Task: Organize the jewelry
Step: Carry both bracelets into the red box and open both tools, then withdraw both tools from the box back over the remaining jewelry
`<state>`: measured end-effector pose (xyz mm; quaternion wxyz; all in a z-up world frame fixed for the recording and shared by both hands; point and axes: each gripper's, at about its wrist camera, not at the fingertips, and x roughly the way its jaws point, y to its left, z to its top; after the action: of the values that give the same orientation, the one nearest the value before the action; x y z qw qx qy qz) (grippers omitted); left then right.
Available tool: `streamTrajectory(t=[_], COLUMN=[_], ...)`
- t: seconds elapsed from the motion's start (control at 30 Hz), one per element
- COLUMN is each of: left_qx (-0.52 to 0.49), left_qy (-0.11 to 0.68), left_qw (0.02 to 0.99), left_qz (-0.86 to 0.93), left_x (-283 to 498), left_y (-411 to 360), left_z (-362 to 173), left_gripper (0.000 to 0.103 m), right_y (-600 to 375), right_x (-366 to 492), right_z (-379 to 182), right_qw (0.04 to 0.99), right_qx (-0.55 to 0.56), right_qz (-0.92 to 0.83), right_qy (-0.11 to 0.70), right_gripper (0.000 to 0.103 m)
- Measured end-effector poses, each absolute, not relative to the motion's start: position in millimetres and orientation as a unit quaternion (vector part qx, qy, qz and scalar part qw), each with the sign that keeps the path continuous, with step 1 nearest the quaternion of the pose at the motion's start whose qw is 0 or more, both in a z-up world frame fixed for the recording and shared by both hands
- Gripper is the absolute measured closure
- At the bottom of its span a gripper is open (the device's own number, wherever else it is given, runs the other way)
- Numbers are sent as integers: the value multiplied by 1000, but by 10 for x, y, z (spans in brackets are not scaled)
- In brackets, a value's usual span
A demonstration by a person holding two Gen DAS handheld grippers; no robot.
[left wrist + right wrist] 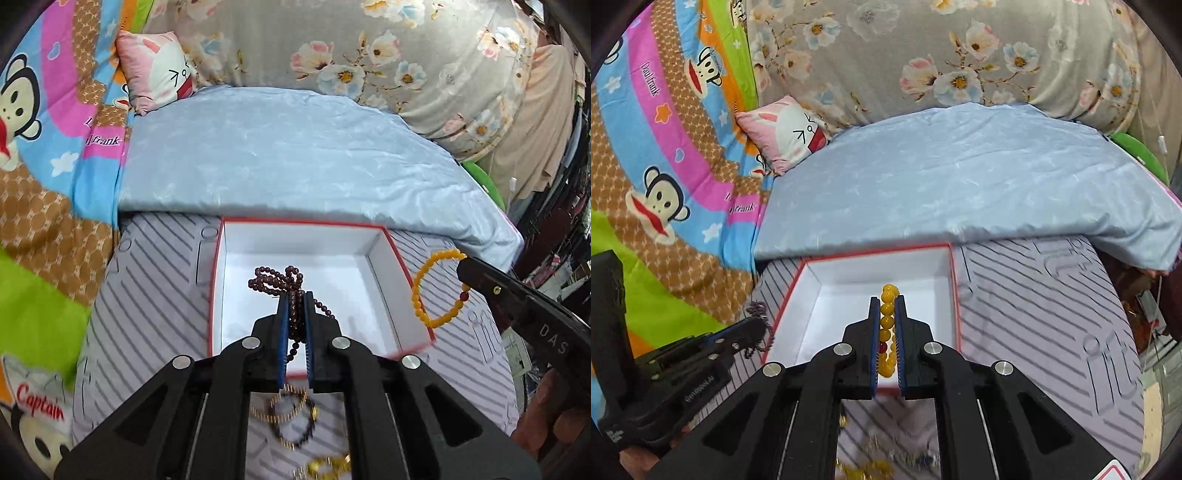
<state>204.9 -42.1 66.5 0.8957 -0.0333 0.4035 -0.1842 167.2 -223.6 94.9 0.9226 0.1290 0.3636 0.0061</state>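
An open red-edged box with a white inside (317, 254) (849, 277) lies on a grey striped mat. My left gripper (295, 295) is shut on a string of dark red beads (275, 280), held above the box. In the right wrist view that gripper (753, 328) shows at the left with the dark beads (759, 310) dangling. My right gripper (886, 301) is shut on a yellow bead bracelet (886, 321), also above the box. The left wrist view shows the bracelet (424, 291) hanging from the right gripper's tip (467, 266).
A black-and-gold bracelet (291, 417) and gold pieces (325, 467) lie on the striped mat (155, 295) below the grippers. A folded light blue blanket (295, 155) lies behind the box. Cartoon bedding (44, 147) is at the left, a small pink cushion (159, 70) behind.
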Motion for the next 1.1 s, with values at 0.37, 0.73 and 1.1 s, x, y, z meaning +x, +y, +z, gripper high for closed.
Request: streamTrajectory(t=[0.37,0.73,1.1], left_qx=[-25,-17,-40], left_qy=[434,466,408], left_qw=[881,866,901], left_qz=[-188,-180,-138], left_x=[2979,3298,3031], left_y=[-671,-766,-459], left_z=[212,-139,310], left_gripper=[96,95,53], right_y=[-2154,-2310,-2386], right_x=[2676,2985,2381], right_z=[306,-105,342], right_qw=[894,873,906], right_qx=[127,106,86], right_qz=[33,-17,-46], right_qy=[429,476,412], right_gripper=[96,92,63])
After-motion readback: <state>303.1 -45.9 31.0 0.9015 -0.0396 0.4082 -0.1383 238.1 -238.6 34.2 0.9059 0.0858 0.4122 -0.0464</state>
